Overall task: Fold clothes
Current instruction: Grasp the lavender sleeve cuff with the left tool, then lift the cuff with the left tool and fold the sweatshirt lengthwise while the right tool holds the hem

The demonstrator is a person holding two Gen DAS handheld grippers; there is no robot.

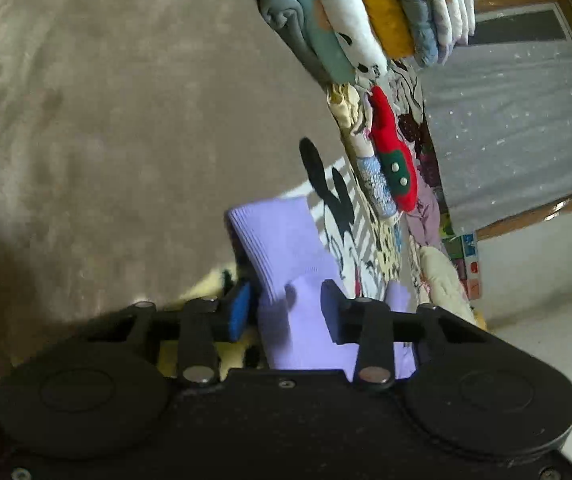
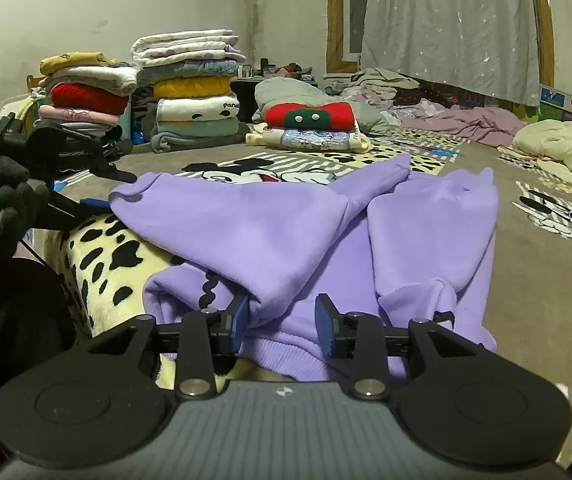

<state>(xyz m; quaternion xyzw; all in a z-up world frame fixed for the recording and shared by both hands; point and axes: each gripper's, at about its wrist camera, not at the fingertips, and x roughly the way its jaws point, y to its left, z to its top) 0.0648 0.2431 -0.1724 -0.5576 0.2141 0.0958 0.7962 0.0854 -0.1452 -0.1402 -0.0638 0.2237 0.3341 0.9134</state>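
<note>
While stacks of folded garments (image 2: 190, 92) stand behind, the lilac fleece sweatshirt (image 2: 286, 240) lies half-folded on the cartoon-print blanket (image 2: 545, 216); my left claw (image 1: 286, 308) and right claw (image 2: 282, 320) gape, unclenched, astride its fabric.

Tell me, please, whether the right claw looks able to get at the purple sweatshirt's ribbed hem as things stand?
Probably yes. The right claw is open and the ribbed hem of the purple sweatshirt lies just under and between its fingers, with nothing covering it. The left claw is off at the far cuff, out of the way.
</note>
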